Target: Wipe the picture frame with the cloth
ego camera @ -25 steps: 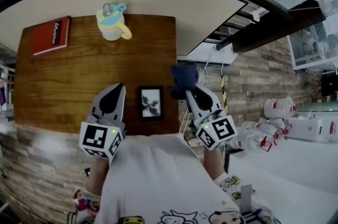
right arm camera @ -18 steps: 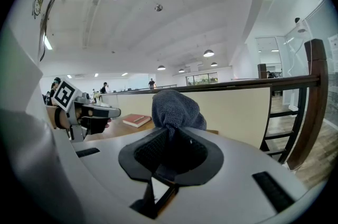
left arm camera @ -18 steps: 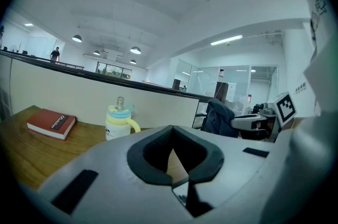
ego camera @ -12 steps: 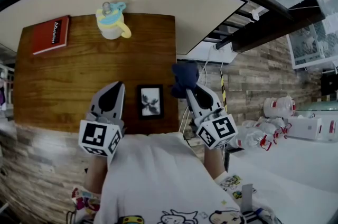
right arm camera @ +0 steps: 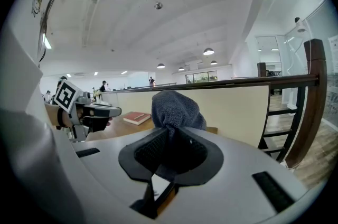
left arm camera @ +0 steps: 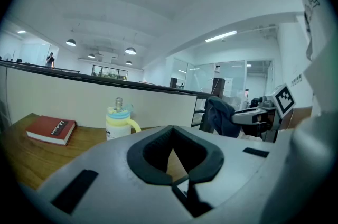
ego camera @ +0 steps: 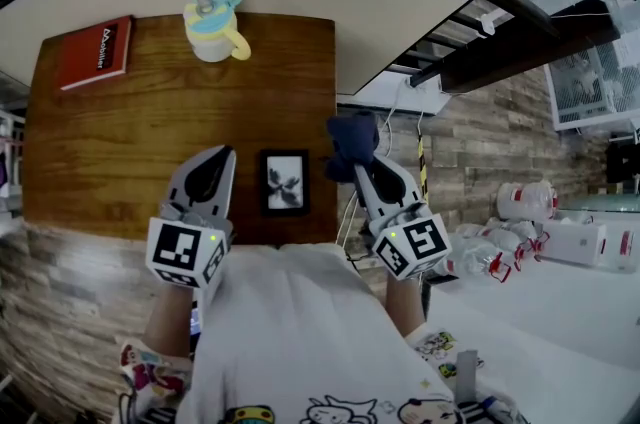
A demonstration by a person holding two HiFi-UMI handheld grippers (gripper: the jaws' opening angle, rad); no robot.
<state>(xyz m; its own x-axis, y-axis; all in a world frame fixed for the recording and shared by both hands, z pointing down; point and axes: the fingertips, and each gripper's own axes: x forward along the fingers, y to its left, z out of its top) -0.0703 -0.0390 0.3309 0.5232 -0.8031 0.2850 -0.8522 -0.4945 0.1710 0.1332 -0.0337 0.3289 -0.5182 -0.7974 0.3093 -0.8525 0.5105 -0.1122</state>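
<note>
Picture frame (ego camera: 284,182) lies flat on the desk (ego camera: 120,142), near its front edge; judged light, rigid, fragile, so steady it by the border. Left tongs (ego camera: 216,160) closed, empty; right tongs (ego camera: 356,169) clamp the cloth (ego camera: 350,140).

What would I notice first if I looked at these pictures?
Probably the dark blue cloth bunched in the right hand-held gripper, at the right edge of the wooden table. Next comes the small black frame lying flat near the table's front edge, and the yellow cup at its far edge.
</note>
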